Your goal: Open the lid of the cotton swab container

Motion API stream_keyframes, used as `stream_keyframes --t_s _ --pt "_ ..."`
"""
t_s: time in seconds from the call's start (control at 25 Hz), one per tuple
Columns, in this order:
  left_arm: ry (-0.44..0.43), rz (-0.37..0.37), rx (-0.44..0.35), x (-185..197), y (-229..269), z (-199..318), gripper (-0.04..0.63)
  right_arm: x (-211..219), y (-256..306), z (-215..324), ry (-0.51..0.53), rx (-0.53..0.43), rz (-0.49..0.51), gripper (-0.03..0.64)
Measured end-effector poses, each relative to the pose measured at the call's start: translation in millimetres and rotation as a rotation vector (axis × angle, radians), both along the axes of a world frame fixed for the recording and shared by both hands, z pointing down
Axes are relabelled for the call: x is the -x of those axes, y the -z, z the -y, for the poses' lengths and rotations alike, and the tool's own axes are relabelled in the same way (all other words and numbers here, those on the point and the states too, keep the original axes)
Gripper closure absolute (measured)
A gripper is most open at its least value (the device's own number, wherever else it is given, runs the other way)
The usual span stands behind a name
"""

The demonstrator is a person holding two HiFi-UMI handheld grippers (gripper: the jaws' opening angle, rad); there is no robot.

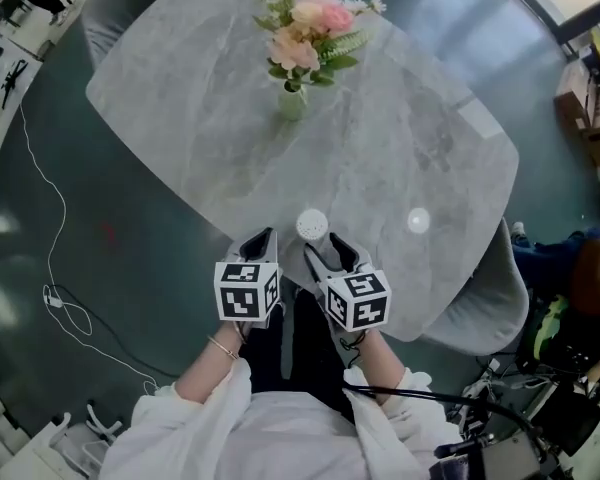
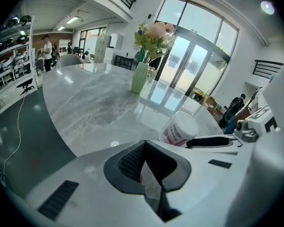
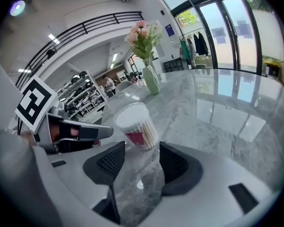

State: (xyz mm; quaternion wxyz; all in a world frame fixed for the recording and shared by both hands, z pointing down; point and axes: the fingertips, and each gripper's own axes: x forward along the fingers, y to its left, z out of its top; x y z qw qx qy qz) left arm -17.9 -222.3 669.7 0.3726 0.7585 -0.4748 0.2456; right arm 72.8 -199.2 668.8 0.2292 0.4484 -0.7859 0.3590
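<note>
The cotton swab container (image 1: 312, 225) is a small clear round tub with a white lid and a red label. It stands upright near the front edge of the grey marble table (image 1: 400, 158), lid on. My left gripper (image 1: 261, 240) is just left of it, near the table edge, shut with nothing held. My right gripper (image 1: 334, 248) is just right of it, jaws open and empty. In the right gripper view the container (image 3: 136, 125) stands a little beyond the open jaws (image 3: 142, 154). In the left gripper view the container (image 2: 180, 129) is ahead to the right of the shut jaws (image 2: 143, 148).
A pale green vase of pink flowers (image 1: 293, 96) stands mid-table, well beyond the container. A grey chair (image 1: 490, 303) is tucked in at the table's right and another (image 1: 120, 8) at the far left. A white cable (image 1: 55, 293) lies on the floor at left.
</note>
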Motion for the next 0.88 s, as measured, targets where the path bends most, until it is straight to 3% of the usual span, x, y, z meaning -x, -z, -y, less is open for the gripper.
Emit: stream_keyframes --t_s 0.56,0.88 --pt "0.105 0.008 0.026 6.2 -11.1 7.4 0.588 13.3 -8.1 18.3 0.376 -0.09 -0.118 0.322" --pt "0.158 0.0 0.031 1.8 -9.1 15.2 0.588 17.9 -8.4 21.9 0.558 -0.125 -0.128 0.319"
